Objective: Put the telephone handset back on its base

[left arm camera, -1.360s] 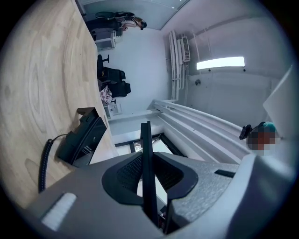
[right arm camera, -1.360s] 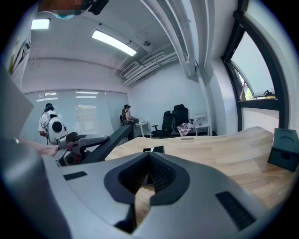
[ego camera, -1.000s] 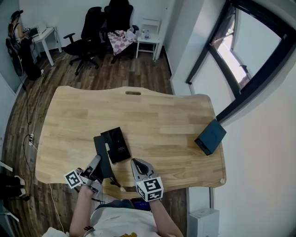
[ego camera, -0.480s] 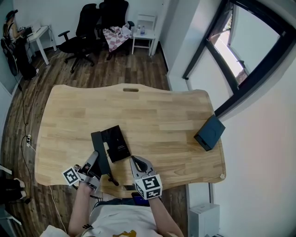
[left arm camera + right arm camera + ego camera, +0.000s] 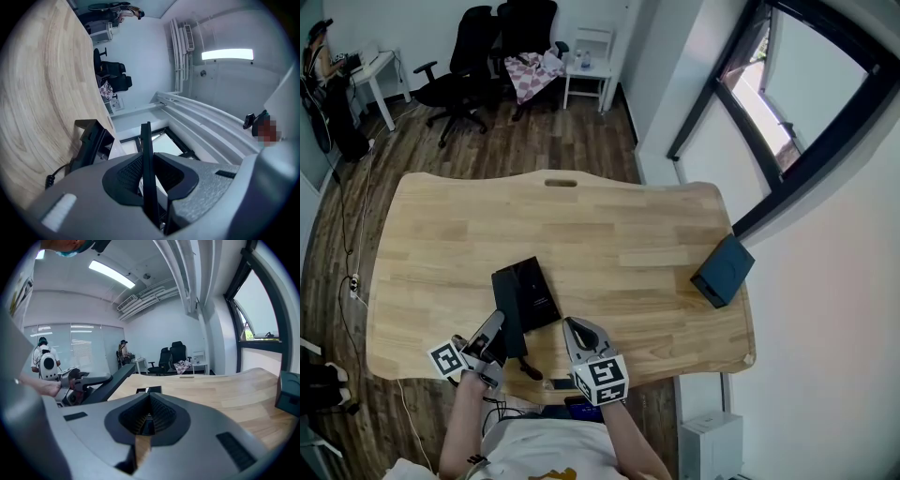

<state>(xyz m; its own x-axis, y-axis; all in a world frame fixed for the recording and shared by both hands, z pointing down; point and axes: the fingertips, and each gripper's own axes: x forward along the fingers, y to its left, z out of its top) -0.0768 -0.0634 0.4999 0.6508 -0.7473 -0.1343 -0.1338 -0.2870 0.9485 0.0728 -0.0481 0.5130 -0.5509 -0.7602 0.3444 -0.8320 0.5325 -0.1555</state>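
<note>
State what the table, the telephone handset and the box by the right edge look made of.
The table looks like light matte wood, with visible grain and plank seams; whether it is solid or veneer is unclear. The telephone handset is black and smooth with a slight sheen, so probably plastic. The box is dark teal and matte; its material cannot be told.

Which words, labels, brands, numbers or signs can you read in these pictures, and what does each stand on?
No text can be read anywhere.
Telephone base: a pale patch, too small to read.
Cubes on the left gripper and right gripper: square markers only, no letters.
Telephone handset and dark box: no print shows.
</note>
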